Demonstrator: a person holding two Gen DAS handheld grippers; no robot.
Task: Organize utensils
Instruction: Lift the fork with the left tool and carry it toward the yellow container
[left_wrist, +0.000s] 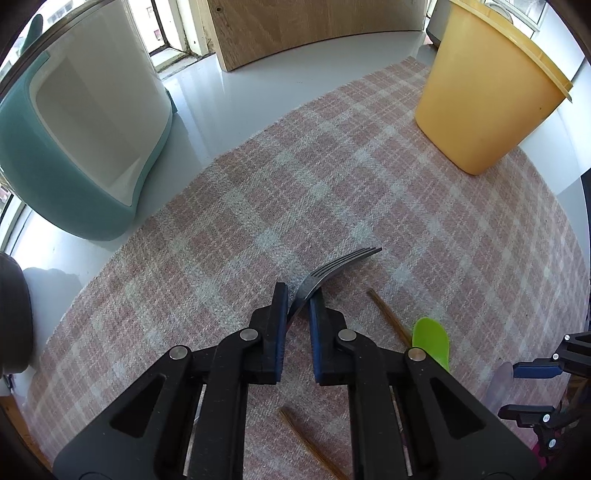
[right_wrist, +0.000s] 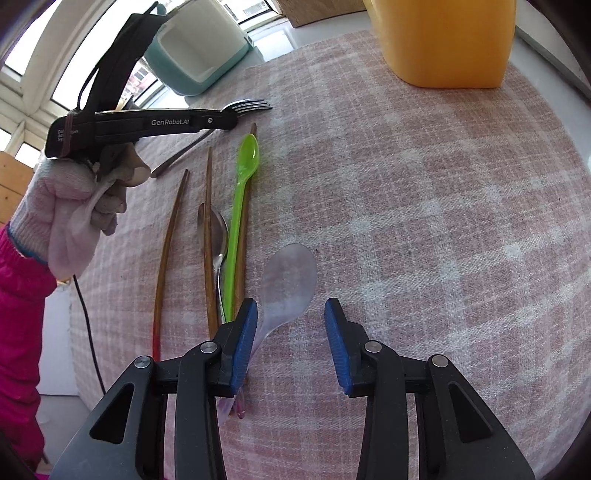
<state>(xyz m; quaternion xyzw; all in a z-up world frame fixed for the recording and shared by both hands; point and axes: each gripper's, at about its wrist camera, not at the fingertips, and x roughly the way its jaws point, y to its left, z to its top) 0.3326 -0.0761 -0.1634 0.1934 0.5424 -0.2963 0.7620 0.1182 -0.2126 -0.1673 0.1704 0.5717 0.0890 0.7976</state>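
Left tool (left_wrist: 298, 295) pinches the metal fork (left_wrist: 334, 267) at its neck, tines pointing far. Right tool (right_wrist: 291, 314) stands half open over the translucent plastic spoon (right_wrist: 286, 282) on the checked cloth (right_wrist: 406, 184); its handle runs near-left, touching the left pad (right_wrist: 243, 339).

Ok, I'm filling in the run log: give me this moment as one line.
left tool: shut on fork, lifted | right tool: open around clear spoon | other utensils: on placemat
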